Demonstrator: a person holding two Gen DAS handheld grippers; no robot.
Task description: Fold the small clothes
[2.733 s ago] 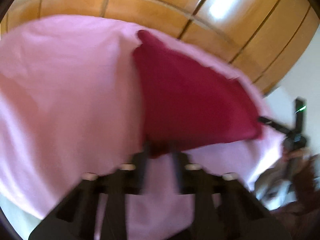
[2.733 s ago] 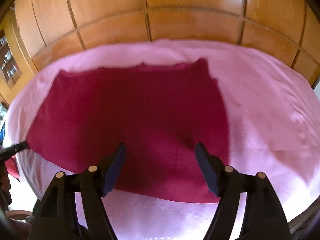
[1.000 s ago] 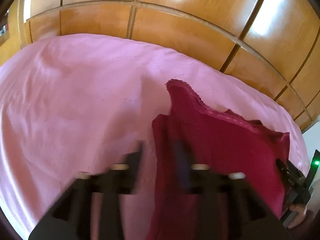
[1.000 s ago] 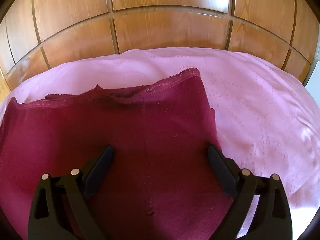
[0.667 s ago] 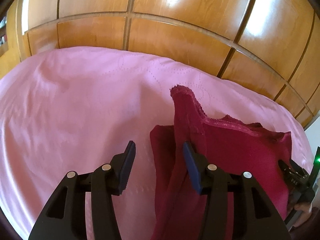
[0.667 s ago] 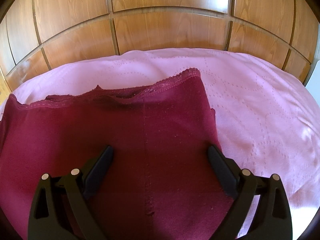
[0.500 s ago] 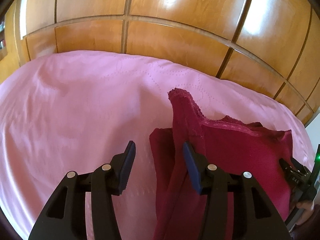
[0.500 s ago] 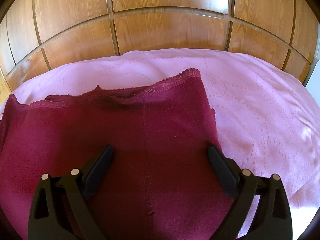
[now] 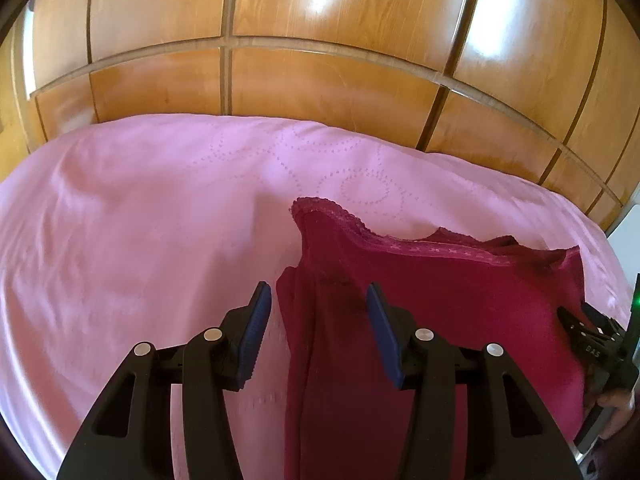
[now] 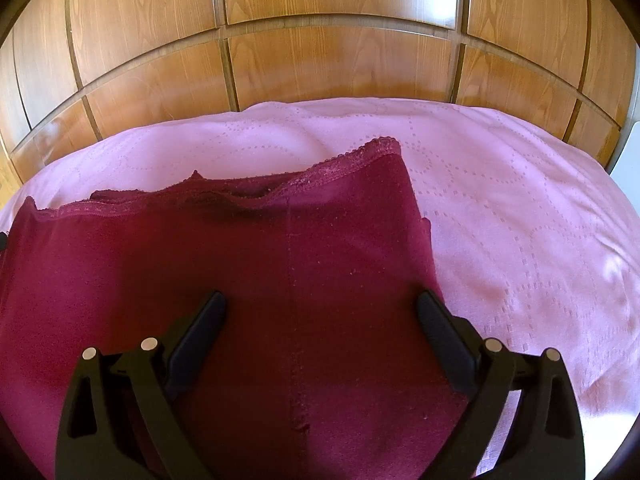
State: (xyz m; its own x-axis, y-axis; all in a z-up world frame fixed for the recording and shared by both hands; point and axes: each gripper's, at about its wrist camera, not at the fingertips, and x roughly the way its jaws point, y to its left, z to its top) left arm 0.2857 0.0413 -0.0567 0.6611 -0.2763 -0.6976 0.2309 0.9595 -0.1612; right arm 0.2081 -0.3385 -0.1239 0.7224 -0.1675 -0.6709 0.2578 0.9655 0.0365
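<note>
Dark red garment [image 10: 248, 280] spread on the pink bedspread [image 9: 132, 232], lace-trimmed edge toward the wooden panelled wall [image 10: 320, 60]. Left gripper [image 9: 318, 320] part open over the garment's folded left edge, fold between the blue pads [image 9: 256, 328], not pinched. Right gripper [image 10: 320, 320] spread wide above the garment's middle, gripping nothing. Right gripper also visible [image 9: 596, 352] beside the garment's right edge, a hand [image 9: 612, 404] just below.

Garment [image 10: 248, 280] dark maroon-red, lace trim [image 9: 436, 248] lighter pinkish-red with small star-like motifs. Bedspread [image 9: 132, 216] pale pink, stitched dotted swirls and circles. Wall panels [image 10: 340, 68] glossy honey-brown wood grain. Left gripper [image 9: 316, 312] black, blue pads; right gripper [image 10: 320, 312] all black.
</note>
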